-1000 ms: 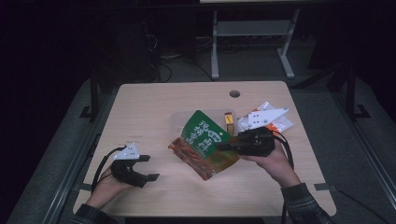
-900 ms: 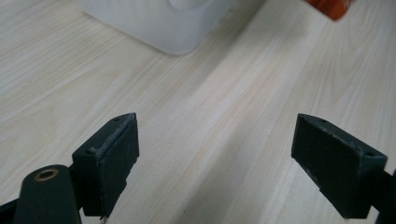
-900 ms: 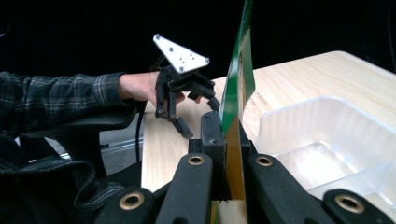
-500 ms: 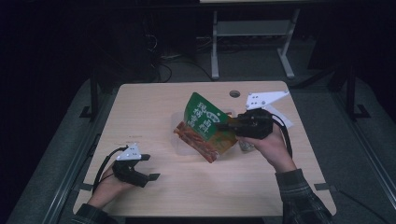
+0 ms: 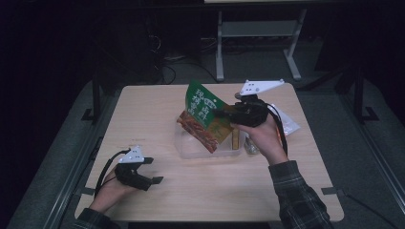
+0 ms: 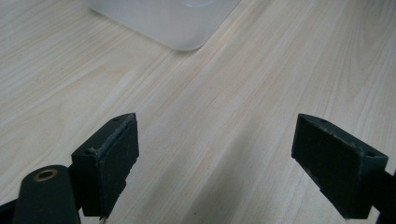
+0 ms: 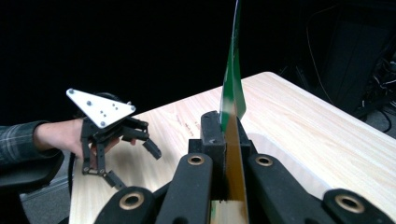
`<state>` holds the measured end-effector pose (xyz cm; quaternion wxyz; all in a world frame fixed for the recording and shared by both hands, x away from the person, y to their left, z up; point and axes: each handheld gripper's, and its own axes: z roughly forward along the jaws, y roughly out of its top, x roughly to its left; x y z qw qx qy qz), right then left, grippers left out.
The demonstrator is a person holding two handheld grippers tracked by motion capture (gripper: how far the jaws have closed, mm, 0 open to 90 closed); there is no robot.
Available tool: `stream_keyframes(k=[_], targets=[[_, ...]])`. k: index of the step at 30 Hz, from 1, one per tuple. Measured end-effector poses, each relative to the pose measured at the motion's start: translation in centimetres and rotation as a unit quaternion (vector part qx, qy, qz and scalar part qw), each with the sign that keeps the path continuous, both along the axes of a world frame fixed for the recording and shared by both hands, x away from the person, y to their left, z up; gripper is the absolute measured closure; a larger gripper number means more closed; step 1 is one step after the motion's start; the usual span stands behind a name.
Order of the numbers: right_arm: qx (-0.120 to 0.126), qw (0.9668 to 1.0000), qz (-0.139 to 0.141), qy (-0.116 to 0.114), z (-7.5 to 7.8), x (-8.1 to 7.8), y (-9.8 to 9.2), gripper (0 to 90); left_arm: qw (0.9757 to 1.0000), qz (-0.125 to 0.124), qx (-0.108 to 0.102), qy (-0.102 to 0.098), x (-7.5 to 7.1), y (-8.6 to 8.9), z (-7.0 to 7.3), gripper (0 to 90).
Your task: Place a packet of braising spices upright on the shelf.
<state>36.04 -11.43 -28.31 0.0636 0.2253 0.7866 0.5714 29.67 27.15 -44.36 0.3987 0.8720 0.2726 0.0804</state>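
A green and brown snack bag (image 5: 201,113) hangs tilted above a clear plastic container (image 5: 191,149) near the middle of the table. My right gripper (image 5: 222,114) is shut on the bag's right edge. In the right gripper view the bag's thin edge (image 7: 232,88) stands upright between the closed jaws of my right gripper (image 7: 225,127). My left gripper (image 5: 154,171) rests open near the table's front left, with nothing between its pads. In the left gripper view my left gripper (image 6: 229,154) stands wide over bare wood, and a corner of the container (image 6: 177,28) shows ahead.
White packets (image 5: 288,123) lie at the right of the table behind the right hand. A yellow pack (image 5: 235,138) stands by the container's right end. The wooden table (image 5: 153,119) has dark floor around its edges. A metal stand (image 5: 258,33) is beyond it.
The right gripper has lifted the bag up and away from the near edge, tipping it more upright, and the clear container beneath it has come into sight. The left gripper has stayed in place.
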Motion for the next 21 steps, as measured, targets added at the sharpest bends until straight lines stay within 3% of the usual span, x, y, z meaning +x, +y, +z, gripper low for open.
stream_keyframes(k=[14,21], targets=[[0.006,0.9997,-0.025,0.000,-0.6,1.3,1.2,90.0,1.0000,-0.005,0.002,0.002,0.0,-0.1,-0.1,14.5],[-0.008,0.9993,-0.036,0.005,-1.2,1.7,1.8,90.0,1.0000,-0.008,0.004,0.003,-0.1,-0.2,-0.1,14.5]])
